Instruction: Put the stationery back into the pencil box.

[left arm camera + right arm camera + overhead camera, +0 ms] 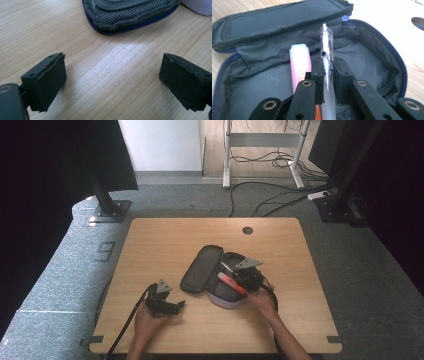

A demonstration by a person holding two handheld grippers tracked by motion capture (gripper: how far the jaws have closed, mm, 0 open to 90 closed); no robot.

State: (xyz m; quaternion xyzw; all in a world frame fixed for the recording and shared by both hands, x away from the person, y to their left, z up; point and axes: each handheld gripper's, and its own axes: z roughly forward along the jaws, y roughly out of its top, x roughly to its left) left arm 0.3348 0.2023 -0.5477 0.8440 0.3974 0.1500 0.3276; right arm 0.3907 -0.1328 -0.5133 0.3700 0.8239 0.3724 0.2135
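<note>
Here the right gripper (328, 75) clamps a clear plastic pen (326, 42) over the open grey fabric case (372, 55), beside a pink, perhaps waxy, marker (299, 65). The left gripper (112, 82) rests agape on the wood-grain table (37, 30).

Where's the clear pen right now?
The clear pen is clamped in the right gripper, held over the open pencil case right of table centre. In the right gripper view the pink highlighter lies just to its left inside the case.
</note>
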